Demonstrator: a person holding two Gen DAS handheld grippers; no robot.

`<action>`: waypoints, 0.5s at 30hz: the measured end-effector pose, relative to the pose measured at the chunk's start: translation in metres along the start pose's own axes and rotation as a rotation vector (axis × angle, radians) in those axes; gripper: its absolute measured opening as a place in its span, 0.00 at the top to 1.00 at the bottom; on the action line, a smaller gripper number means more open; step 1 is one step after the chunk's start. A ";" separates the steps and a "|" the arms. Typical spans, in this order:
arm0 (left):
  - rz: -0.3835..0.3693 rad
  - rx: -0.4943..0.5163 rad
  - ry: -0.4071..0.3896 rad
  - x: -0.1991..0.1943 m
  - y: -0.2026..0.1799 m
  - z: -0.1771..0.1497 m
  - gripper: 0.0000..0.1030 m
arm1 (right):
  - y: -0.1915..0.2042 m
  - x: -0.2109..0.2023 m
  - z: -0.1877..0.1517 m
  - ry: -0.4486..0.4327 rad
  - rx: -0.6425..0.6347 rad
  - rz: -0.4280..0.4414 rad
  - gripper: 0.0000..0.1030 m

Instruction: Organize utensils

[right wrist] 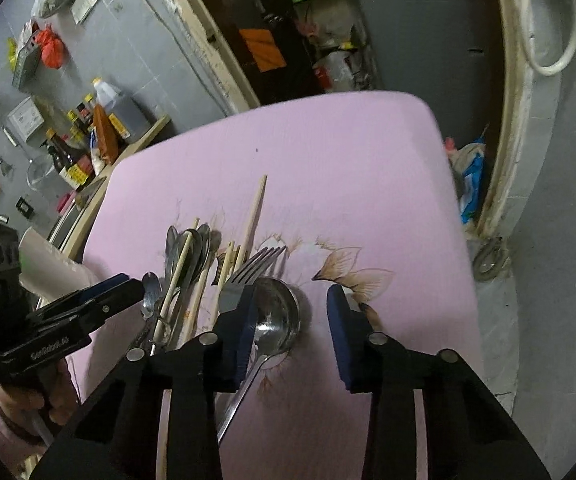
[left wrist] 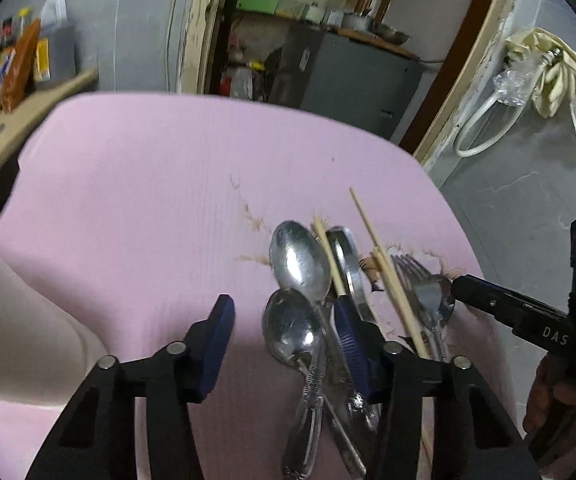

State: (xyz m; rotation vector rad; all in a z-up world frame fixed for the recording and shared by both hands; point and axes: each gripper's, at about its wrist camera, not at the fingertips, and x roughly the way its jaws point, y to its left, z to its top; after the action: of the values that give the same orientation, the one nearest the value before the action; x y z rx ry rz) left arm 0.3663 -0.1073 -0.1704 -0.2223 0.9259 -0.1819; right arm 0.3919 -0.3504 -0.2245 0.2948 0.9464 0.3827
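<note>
So there's a pile of cutlery on a pink cloth (left wrist: 148, 184) with a flower print, all bunched together on one patch of it. Long axes mostly run the same way: handles toward the person, business ends pointing away.

In the left wrist view two spoons (left wrist: 298, 256) lie bowl-up, one overlapping the other, bowls away and the patterned handles coming back toward the camera. A couple of wooden chopsticks (left wrist: 384, 272) slant across the pile, tips pointing away and a bit to the left. In the right wrist view the fork (right wrist: 254, 266) has its tines pointing away, and a bigger round spoon (right wrist: 276, 312) sits just beside it, bowl away, handle running back under the gripper.

Left gripper (left wrist: 284, 340): jaws partly apart, not clamped on anything. Its right finger sits right against the spoon pile and the spoon handles lie in the gap, but I can't tell if the pad actually touches them.

Right gripper (right wrist: 292, 332): also part open, nothing gripped. The round spoon's bowl shows between the fingers, hard up by the left one, and the right pad is well clear.

No tray or holder that I can see, it's all loose on the cloth.
</note>
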 end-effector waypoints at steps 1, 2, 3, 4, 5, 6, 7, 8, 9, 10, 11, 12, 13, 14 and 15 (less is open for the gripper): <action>-0.011 -0.005 0.012 0.003 0.002 0.000 0.58 | 0.000 0.003 0.000 0.010 -0.007 0.010 0.70; -0.024 -0.009 0.031 0.006 0.006 0.000 0.58 | 0.000 0.006 0.001 0.019 -0.013 0.020 0.71; -0.030 -0.011 0.041 0.010 0.008 0.001 0.61 | -0.001 0.007 0.001 0.024 -0.017 0.024 0.71; -0.041 -0.014 0.048 0.012 0.010 0.002 0.64 | -0.001 0.009 0.002 0.030 -0.024 0.033 0.71; -0.056 -0.010 0.043 0.012 0.014 0.002 0.65 | 0.000 0.011 0.003 0.036 -0.036 0.043 0.71; -0.059 -0.003 0.046 0.012 0.015 0.003 0.68 | 0.000 0.013 0.005 0.044 -0.051 0.055 0.71; -0.060 0.012 0.048 0.013 0.016 0.003 0.71 | -0.002 0.013 0.007 0.052 -0.065 0.065 0.71; -0.062 0.037 0.053 0.014 0.016 0.004 0.71 | -0.002 0.014 0.008 0.059 -0.075 0.074 0.71; -0.067 0.050 0.058 0.015 0.015 0.004 0.71 | -0.002 0.015 0.010 0.068 -0.086 0.084 0.71; -0.076 0.062 0.065 0.016 0.014 0.005 0.72 | -0.004 0.014 0.011 0.077 -0.094 0.084 0.77; -0.086 0.074 0.077 0.017 0.012 0.005 0.73 | -0.004 0.015 0.013 0.085 -0.100 0.084 0.80; -0.094 0.091 0.090 0.017 0.009 0.005 0.76 | -0.004 0.015 0.014 0.098 -0.104 0.094 0.85; -0.098 0.107 0.099 0.017 0.006 0.005 0.81 | -0.004 0.016 0.014 0.107 -0.108 0.098 0.87; -0.095 0.127 0.109 0.018 0.003 0.005 0.82 | -0.004 0.015 0.014 0.113 -0.112 0.099 0.88; -0.088 0.135 0.113 0.018 0.002 0.005 0.87 | -0.004 0.015 0.013 0.118 -0.115 0.102 0.92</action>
State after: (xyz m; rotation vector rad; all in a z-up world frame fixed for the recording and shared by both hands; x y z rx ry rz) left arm 0.3811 -0.1095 -0.1818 -0.1290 1.0129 -0.3404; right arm 0.4113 -0.3483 -0.2300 0.2180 1.0234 0.5511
